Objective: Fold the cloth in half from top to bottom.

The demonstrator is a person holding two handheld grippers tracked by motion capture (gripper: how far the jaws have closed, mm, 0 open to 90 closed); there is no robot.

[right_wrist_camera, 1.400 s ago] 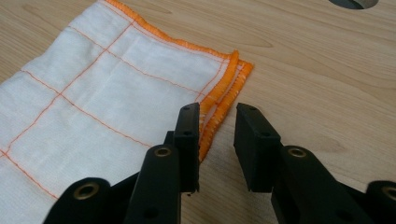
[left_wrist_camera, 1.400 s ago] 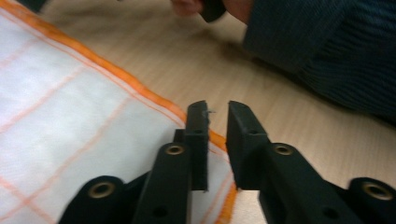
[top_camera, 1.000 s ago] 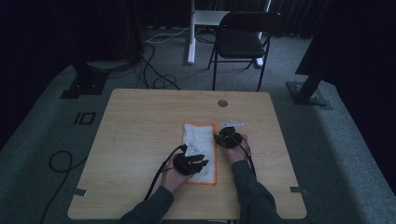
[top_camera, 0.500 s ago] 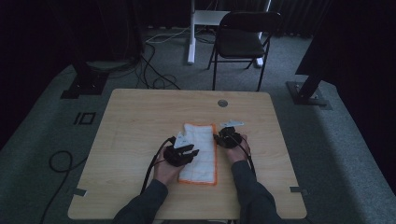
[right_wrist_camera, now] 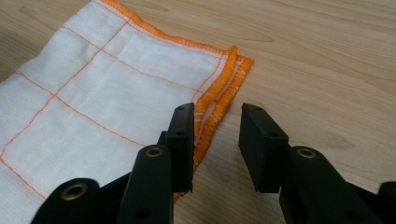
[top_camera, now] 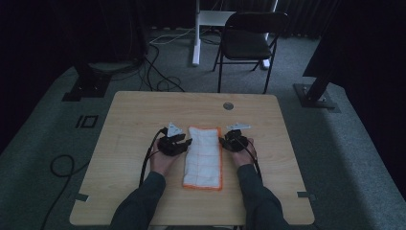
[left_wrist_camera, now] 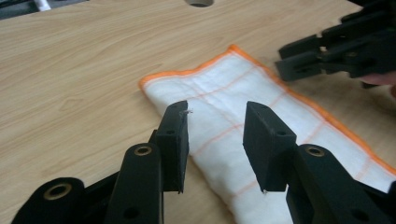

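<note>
A person sits at a wooden desk (top_camera: 143, 120) with a black claw in each hand. A white cloth (top_camera: 203, 155) with an orange hem and thin orange grid lines lies folded into a long strip at the middle of the desk, running from near to far.

The left claw (top_camera: 184, 142) rests just beside the cloth's left edge, toward its far end. Its jaws have just been opening and now stand apart with nothing between them; in the left claw view the cloth (left_wrist_camera: 243, 135) lies flat beyond and below the jaws, not pinched.

The right claw (top_camera: 223, 141) sits at the cloth's right edge, also toward the far end. Its jaws stand apart as well. In the right claw view the doubled orange hem (right_wrist_camera: 219, 100) lies just beside the left jaw, and I cannot tell whether it touches.

The step in hand looks like the pause after 1 fold, with the cloth let go. The next move likely calls for both claws to take hold of an end of the strip, pinching both layers together, and carry it over for another fold without dragging the cloth askew.
</note>
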